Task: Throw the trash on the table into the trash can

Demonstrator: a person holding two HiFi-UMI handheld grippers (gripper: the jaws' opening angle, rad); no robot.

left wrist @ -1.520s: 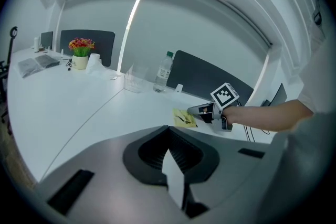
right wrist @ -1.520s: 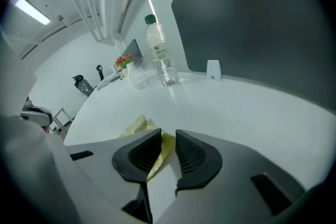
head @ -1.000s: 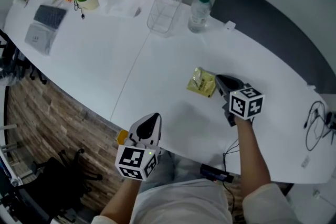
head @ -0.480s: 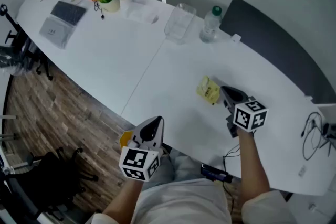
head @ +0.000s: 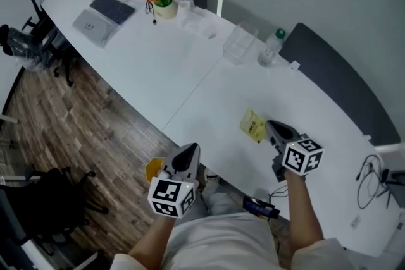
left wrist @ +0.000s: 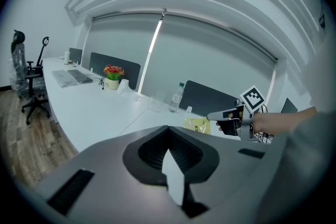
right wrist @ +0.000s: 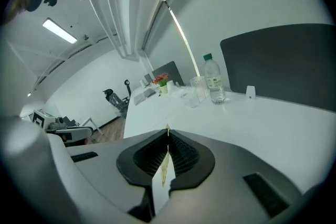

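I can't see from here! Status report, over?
Right gripper shut on yellow wrapper, over table. Left gripper shut, empty. Bottle, clear box far off.

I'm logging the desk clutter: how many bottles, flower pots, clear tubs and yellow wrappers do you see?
bottle: 1
flower pot: 1
clear tub: 1
yellow wrapper: 1
Total: 4

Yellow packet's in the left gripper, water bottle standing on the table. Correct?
No. The yellow packet is pinched in the right gripper, not the left gripper; the head view shows it. The water bottle does stand on the table.
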